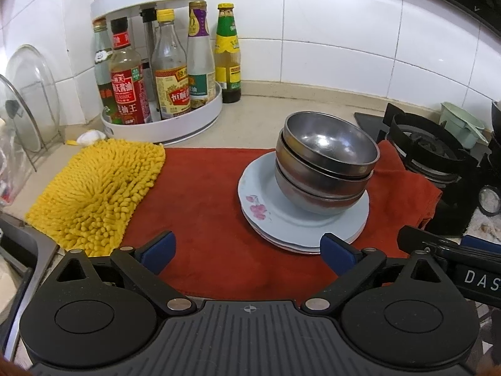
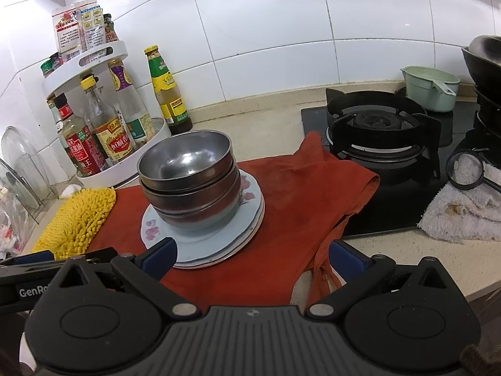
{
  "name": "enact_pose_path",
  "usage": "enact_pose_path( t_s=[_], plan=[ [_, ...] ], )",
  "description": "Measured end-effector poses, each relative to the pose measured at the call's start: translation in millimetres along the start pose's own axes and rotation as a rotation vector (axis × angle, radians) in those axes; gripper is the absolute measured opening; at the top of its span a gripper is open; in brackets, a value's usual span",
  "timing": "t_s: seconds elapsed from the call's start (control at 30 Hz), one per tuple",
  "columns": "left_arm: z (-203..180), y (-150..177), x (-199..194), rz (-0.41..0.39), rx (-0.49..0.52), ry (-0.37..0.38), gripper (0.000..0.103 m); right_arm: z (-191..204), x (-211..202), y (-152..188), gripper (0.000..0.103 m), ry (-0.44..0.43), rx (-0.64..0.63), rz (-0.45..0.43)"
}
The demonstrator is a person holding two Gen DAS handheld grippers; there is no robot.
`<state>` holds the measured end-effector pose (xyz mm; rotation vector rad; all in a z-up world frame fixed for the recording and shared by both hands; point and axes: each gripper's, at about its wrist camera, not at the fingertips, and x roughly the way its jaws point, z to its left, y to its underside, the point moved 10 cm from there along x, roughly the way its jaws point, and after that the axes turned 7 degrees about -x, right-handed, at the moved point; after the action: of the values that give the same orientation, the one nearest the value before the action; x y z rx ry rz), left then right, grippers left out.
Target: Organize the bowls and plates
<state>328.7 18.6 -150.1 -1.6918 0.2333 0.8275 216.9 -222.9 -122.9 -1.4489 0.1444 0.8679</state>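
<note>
The left claw (image 1: 247, 252) stands wide open with nothing between its blue fingers; the right claw (image 2: 252, 258) is open and empty too. Just ahead of both, on a red cloth (image 1: 203, 194), three nested metal bowls (image 1: 325, 166) sit on stacked plates (image 1: 272, 219). Farther left lies a yellow mop pad (image 1: 97, 188).

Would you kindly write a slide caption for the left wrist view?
Open left gripper faces three nested steel bowls stacked on pale blue plates on a red cloth.

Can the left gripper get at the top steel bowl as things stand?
Probably yes: left gripper is open and empty, the top bowl sits exposed on the stack, and only bare red cloth lies between.
</note>
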Motion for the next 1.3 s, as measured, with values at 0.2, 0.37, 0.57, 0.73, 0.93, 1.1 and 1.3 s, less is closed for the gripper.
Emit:
enact_pose_path(
  t_s=[0.2, 0.37, 0.57, 0.73, 0.93, 1.1, 1.3],
  plan=[
    [-1.9, 4.0, -0.2, 0.031, -0.033, 0.054, 0.094, 1.2, -2.8, 0.0, 0.100, -0.018, 0.010, -0.015],
    [-2.7, 5.5, 1.3, 0.038, -0.025, 0.056, 0.093, 2.2, -2.4, 1.3, 0.100, -0.017, 0.007, -0.008],
    [-2.5, 4.7, 1.0, 0.035, -0.027, 0.057, 0.093, 2.5, -1.7, 2.4, 0.100, -0.018, 0.008, -0.005],
    [-3.3, 2.8, 1.0, 0.028, -0.022, 0.067, 0.094, 3.5, -1.6, 2.2, 0.100, -0.022, 0.014, -0.009],
    [-4.7, 1.1, 1.2, 0.020, -0.017, 0.066, 0.094, 1.7, -1.8, -0.2, 0.100, -0.029, 0.018, -0.016],
    [-5.8, 0.7, 2.4, 0.018, -0.006, 0.062, 0.094, 1.1, -0.9, -0.6, 0.100, -0.028, 0.021, -0.014],
    [-8.8, -3.3, 0.6, -0.024, -0.001, 0.083, 0.093, -0.7, 0.1, -0.4, 0.100, -0.033, 0.032, -0.020]
  ],
)
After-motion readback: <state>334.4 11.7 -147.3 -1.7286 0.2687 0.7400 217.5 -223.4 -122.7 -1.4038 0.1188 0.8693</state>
